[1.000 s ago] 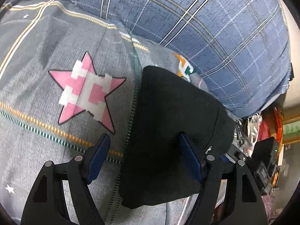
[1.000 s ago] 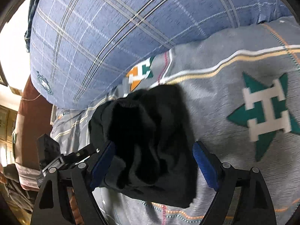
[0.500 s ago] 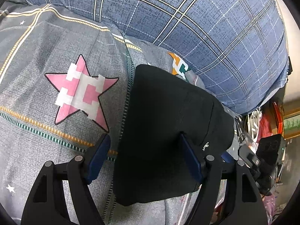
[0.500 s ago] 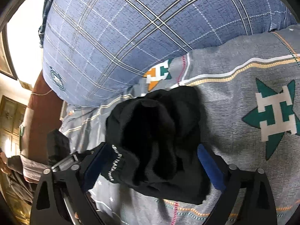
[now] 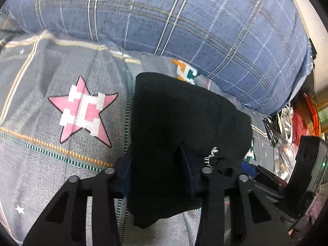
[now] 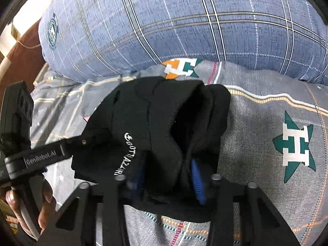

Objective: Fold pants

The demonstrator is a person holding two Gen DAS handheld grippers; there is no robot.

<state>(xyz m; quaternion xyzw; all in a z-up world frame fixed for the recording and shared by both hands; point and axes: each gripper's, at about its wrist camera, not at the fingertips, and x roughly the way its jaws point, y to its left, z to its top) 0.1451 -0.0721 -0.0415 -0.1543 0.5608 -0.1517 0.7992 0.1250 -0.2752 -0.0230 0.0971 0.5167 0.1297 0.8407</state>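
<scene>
The black pants (image 5: 176, 127) lie folded into a thick bundle on the grey patterned bedspread (image 5: 41, 106). My left gripper (image 5: 155, 164) is shut on the near end of the bundle, its fingers pressed into the cloth. In the right wrist view the same pants (image 6: 160, 123) show white lettering on a hem, and my right gripper (image 6: 166, 174) is shut on their bunched end. The blue pads are partly buried in fabric. The left gripper's body shows at the left of the right wrist view (image 6: 30, 155).
A big blue plaid pillow (image 5: 184, 24) lies just behind the pants, also in the right wrist view (image 6: 184, 26). The bed's edge with clutter and red items (image 5: 299, 123) is at the right. A hand (image 6: 24, 209) holds the left gripper's handle.
Both grippers were open around the pants and have now closed on them. The bundle has bunched up between the fingers.
</scene>
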